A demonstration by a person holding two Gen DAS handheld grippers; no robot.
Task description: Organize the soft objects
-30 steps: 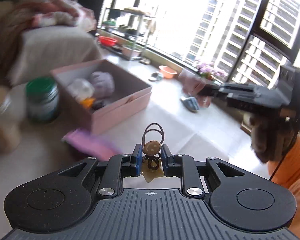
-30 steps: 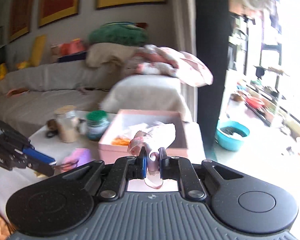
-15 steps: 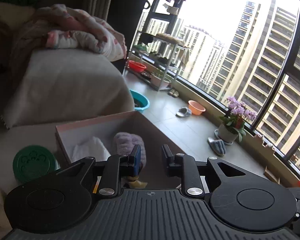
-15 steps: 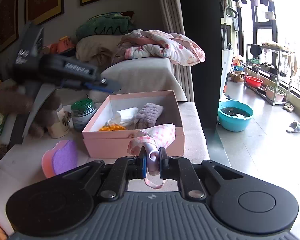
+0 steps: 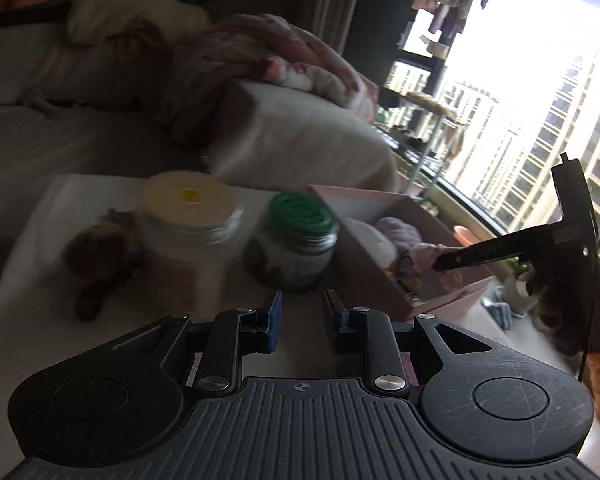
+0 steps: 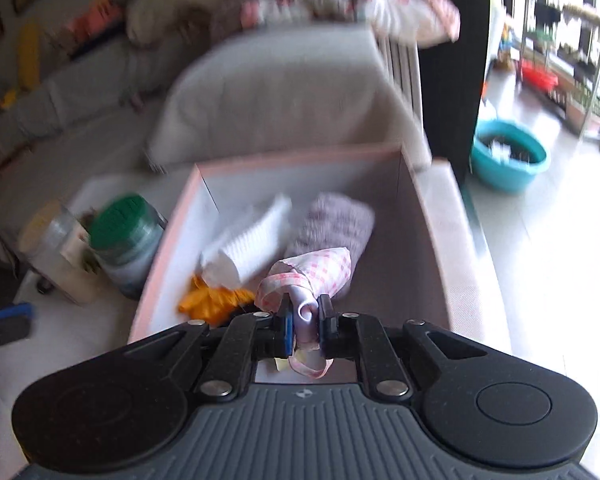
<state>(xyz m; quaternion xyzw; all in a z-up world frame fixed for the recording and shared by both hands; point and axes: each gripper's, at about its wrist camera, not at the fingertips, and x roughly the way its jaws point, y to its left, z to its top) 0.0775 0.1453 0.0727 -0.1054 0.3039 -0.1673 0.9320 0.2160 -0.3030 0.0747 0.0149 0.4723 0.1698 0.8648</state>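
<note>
My right gripper is shut on a pink checked bow and holds it over the open pink box. The box holds a white cloth, a lilac fuzzy roll and an orange piece. My left gripper is open and empty above the table, left of the box. In the left wrist view the right gripper reaches into the box with the bow.
A green-lidded jar and a cream-lidded jar stand left of the box. A brown soft item lies beside them. A sofa with blankets is behind. A teal basin sits on the floor.
My left gripper let go of the brown hair tie, opened and swung left away from the box. My right gripper carried the bow forward over the box.
</note>
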